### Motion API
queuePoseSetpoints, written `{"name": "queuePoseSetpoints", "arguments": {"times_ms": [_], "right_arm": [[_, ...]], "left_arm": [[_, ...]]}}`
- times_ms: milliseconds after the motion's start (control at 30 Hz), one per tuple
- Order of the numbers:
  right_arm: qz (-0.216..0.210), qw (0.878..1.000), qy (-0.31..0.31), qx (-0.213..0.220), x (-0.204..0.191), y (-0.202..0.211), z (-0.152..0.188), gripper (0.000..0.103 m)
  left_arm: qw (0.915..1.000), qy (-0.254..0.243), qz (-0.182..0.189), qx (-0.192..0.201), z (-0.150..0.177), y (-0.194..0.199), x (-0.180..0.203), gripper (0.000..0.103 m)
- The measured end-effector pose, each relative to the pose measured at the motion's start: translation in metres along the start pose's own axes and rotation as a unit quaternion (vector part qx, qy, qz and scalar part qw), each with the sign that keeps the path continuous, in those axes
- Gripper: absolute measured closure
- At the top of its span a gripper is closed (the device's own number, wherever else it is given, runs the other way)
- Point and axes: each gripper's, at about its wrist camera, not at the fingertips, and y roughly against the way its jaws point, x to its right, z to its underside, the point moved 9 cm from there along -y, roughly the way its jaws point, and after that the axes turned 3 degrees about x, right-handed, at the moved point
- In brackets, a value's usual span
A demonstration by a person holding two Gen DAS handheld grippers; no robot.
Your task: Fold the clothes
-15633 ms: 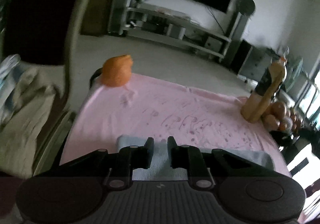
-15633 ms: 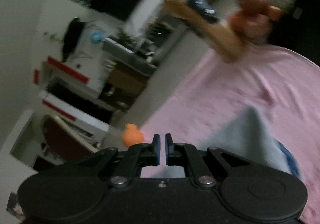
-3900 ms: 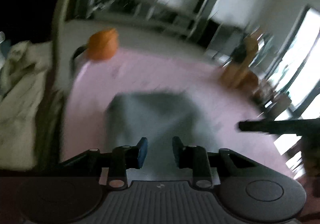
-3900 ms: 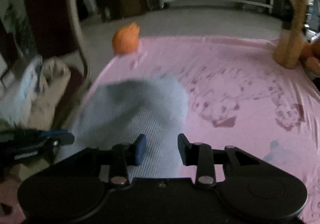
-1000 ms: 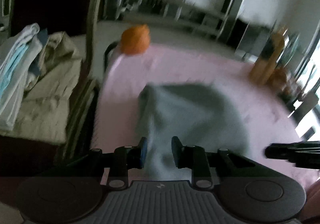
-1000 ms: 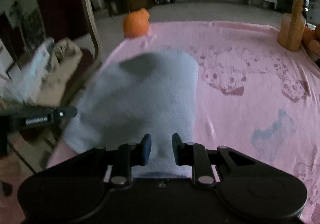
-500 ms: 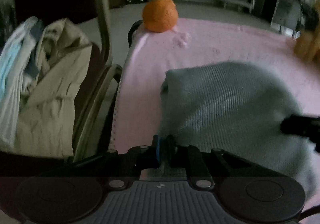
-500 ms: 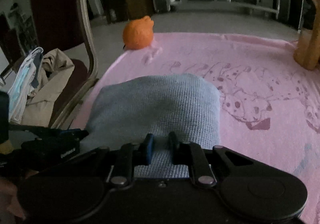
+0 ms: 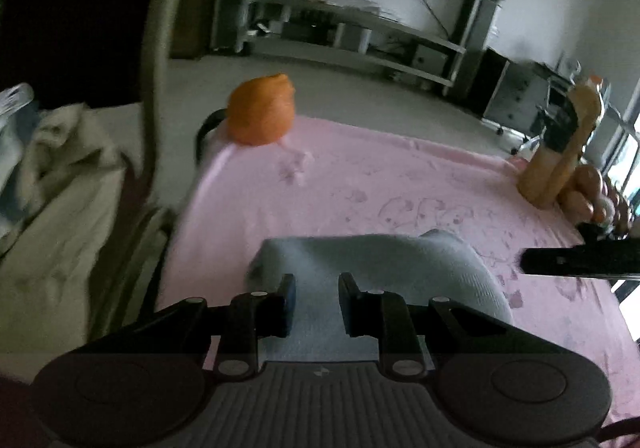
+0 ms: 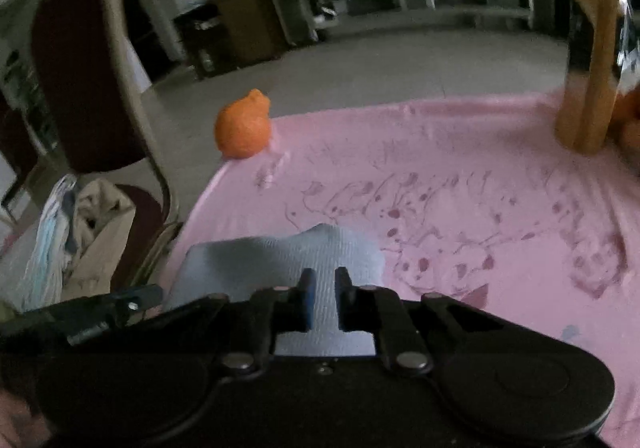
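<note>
- Currently the left tongs (image 9: 313,298) are standing partly open over the grey knit garment (image 9: 372,268), lying lower centre on the pink counter (image 9: 400,183).
- Right tongs (image 10: 322,298) are closing around its near edge (pads not visibly pinching); both should be biting evenly before lifting.

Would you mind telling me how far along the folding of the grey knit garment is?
The grey knit garment already lies doubled into a compact shape on the pink sheet. Its near edge sits between both the left gripper and the closing right gripper. Another fold and the pile of clothes on the chair seemingly remain.
</note>
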Motion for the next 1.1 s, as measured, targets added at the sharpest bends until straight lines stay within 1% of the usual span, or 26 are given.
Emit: {"name": "queuePoseSetpoints", "arguments": {"times_ms": [67, 100, 133, 200, 267, 333, 400, 433, 467, 500, 533, 567, 600, 667, 733, 767, 800, 833, 867, 900, 1000, 1067, 1100], "right_arm": [[-0.011, 1.000, -0.025, -0.005, 0.000, -0.019, 0.000, 0.091], [-0.013, 0.999, -0.034, -0.008, 0.000, -0.030, 0.001, 0.091], [-0.008, 0.999, -0.041, -0.015, 0.000, -0.042, 0.004, 0.091], [0.005, 0.998, -0.041, -0.037, 0.002, -0.064, 0.018, 0.095], [0.019, 0.999, -0.028, -0.032, 0.001, -0.073, 0.026, 0.097], [0.028, 0.999, -0.006, -0.035, -0.004, -0.071, 0.025, 0.097], [0.025, 0.999, 0.004, -0.026, -0.005, -0.060, 0.017, 0.097], [0.022, 1.000, 0.006, -0.018, -0.005, -0.053, 0.012, 0.095], [0.016, 1.000, 0.002, -0.005, -0.003, -0.046, 0.006, 0.092], [0.008, 1.000, -0.011, 0.017, 0.000, -0.039, -0.002, 0.092], [0.004, 0.999, -0.028, 0.040, 0.005, -0.034, -0.010, 0.092], [0.005, 0.997, -0.043, 0.057, 0.010, -0.034, -0.017, 0.092], [0.008, 0.996, -0.058, 0.064, 0.016, -0.039, -0.021, 0.092], [0.004, 0.994, -0.089, 0.056, 0.023, -0.056, -0.023, 0.092], [0.002, 0.993, -0.111, 0.042, 0.028, -0.074, -0.019, 0.092], [0.001, 0.993, -0.113, 0.031, 0.028, -0.083, -0.015, 0.093], [0.006, 0.994, -0.108, 0.011, 0.027, -0.095, -0.008, 0.094], [0.017, 0.995, -0.095, -0.005, 0.026, -0.105, -0.002, 0.099], [0.026, 0.997, -0.076, -0.014, 0.023, -0.112, 0.003, 0.101], [0.036, 0.997, -0.060, -0.018, 0.021, -0.117, 0.005, 0.101], [0.063, 0.997, -0.029, -0.024, 0.015, -0.123, 0.005, 0.101], [0.067, 0.998, -0.015, -0.018, 0.013, -0.114, 0.000, 0.101], [0.065, 0.998, -0.017, -0.009, 0.014, -0.101, -0.002, 0.100]], "left_arm": [[0.9987, -0.010, -0.035, -0.035, 0.008, -0.026, -0.006, 0.090], [0.9972, -0.014, -0.052, -0.052, 0.012, -0.037, -0.010, 0.089], [0.9962, -0.015, -0.062, -0.059, 0.015, -0.042, -0.013, 0.088], [0.9960, -0.010, -0.064, -0.062, 0.015, -0.042, -0.017, 0.087], [0.9963, -0.002, -0.059, -0.063, 0.013, -0.040, -0.021, 0.086], [0.9972, 0.017, -0.047, -0.056, 0.009, -0.032, -0.026, 0.087], [0.9985, 0.033, -0.039, -0.022, -0.002, -0.018, -0.031, 0.090], [0.9988, 0.036, -0.034, -0.001, -0.010, -0.012, -0.031, 0.089], [0.9988, 0.035, -0.030, 0.019, -0.017, -0.010, -0.029, 0.088], [0.9986, 0.033, -0.029, 0.031, -0.023, -0.011, -0.027, 0.088], [0.9986, 0.031, -0.026, 0.032, -0.026, -0.017, -0.025, 0.088], [0.9990, 0.030, -0.024, 0.025, -0.027, -0.026, -0.022, 0.088], [0.9993, 0.027, -0.024, 0.013, -0.026, -0.036, -0.020, 0.088], [0.9991, 0.021, -0.034, -0.018, -0.020, -0.056, -0.020, 0.090], [0.9970, 0.017, -0.060, -0.046, -0.013, -0.072, -0.028, 0.091], [0.9958, 0.022, -0.069, -0.056, -0.010, -0.075, -0.032, 0.088], [0.9950, 0.026, -0.073, -0.063, -0.007, -0.077, -0.036, 0.088], [0.9948, 0.030, -0.072, -0.066, -0.006, -0.077, -0.039, 0.086], [0.9947, 0.032, -0.071, -0.067, -0.006, -0.077, -0.041, 0.086], [0.9948, 0.033, -0.070, -0.066, -0.005, -0.076, -0.042, 0.085], [0.9960, 0.031, -0.062, -0.056, -0.005, -0.070, -0.044, 0.081], [0.9969, 0.043, -0.047, -0.044, -0.006, -0.058, -0.049, 0.079], [0.9972, 0.050, -0.039, -0.039, -0.007, -0.050, -0.053, 0.072]]}}
